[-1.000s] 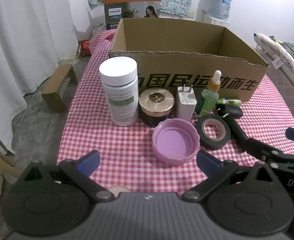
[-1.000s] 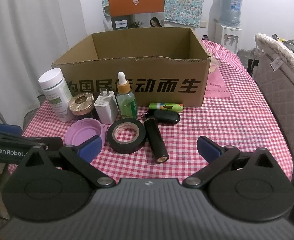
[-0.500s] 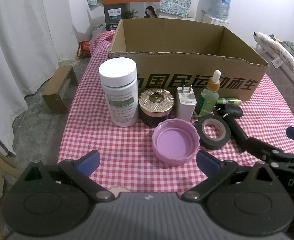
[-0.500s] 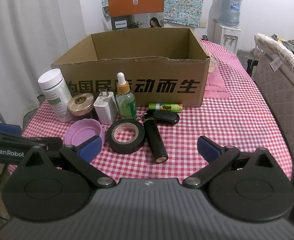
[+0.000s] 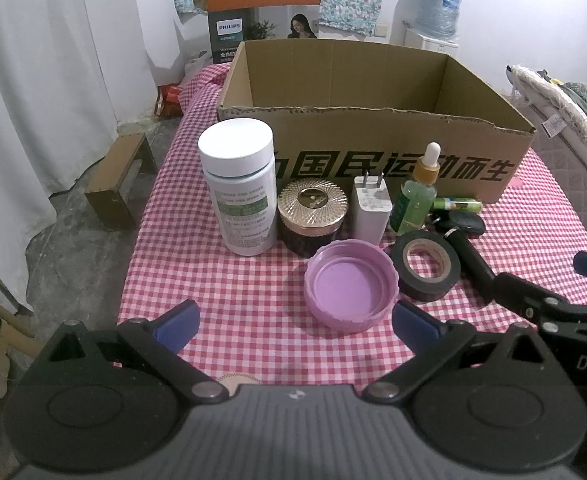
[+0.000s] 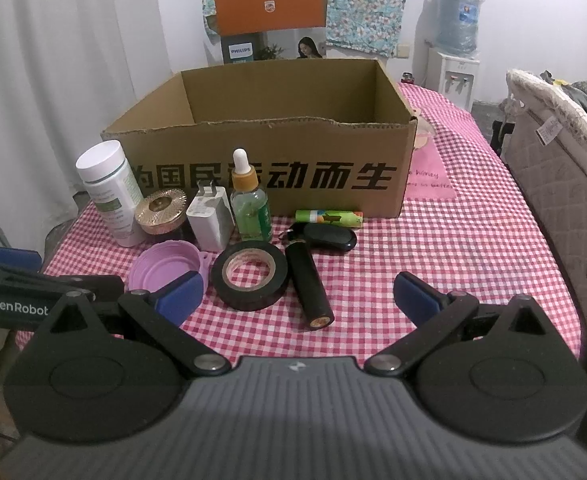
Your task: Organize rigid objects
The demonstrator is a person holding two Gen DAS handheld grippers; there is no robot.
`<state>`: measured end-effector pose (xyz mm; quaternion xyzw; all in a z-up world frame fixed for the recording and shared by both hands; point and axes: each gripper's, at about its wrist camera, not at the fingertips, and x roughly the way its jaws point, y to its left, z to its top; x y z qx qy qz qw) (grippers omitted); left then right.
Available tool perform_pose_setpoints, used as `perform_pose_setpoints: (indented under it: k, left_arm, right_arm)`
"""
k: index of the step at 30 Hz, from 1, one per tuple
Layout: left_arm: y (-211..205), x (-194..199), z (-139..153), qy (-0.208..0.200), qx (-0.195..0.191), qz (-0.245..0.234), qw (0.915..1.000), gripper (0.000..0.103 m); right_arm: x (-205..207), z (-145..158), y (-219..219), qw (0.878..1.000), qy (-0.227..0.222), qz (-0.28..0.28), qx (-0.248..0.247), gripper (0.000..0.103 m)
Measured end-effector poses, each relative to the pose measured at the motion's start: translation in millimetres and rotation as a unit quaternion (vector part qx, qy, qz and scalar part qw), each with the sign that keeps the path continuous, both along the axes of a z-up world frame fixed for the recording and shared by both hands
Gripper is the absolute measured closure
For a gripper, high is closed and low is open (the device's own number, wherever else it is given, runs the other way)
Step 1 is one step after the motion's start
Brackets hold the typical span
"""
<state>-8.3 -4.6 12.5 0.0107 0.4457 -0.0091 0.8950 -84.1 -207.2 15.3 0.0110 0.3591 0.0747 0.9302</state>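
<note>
I hold my left hand-held gripper (image 5: 295,322) and right hand-held gripper (image 6: 298,298) level, jaws wide and empty, short of the electrical tape roll (image 6: 249,275) lying before the cardboard box (image 6: 265,168).

Nine small objects counted before one cardboard box (image 6: 261,168)

Seen there: two bottles, one jar, one charger, one lid, one tape roll, one cylinder, one fob, one tube.

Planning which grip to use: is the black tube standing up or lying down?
Lying down: the black tube rests lengthwise on the checked cloth, beside the tape roll.
</note>
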Motion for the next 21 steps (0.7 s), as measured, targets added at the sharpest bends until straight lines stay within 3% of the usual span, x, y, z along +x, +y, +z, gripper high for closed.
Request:
perform_pose_setpoints:
  k: [21]
  left_arm:
    - [1.5,1.1,1.2,0.0,0.002,0.002,1.0,0.0]
  right_arm:
    - [2.0,1.4,2.2,1.0,-0.002,0.0,0.0,0.001]
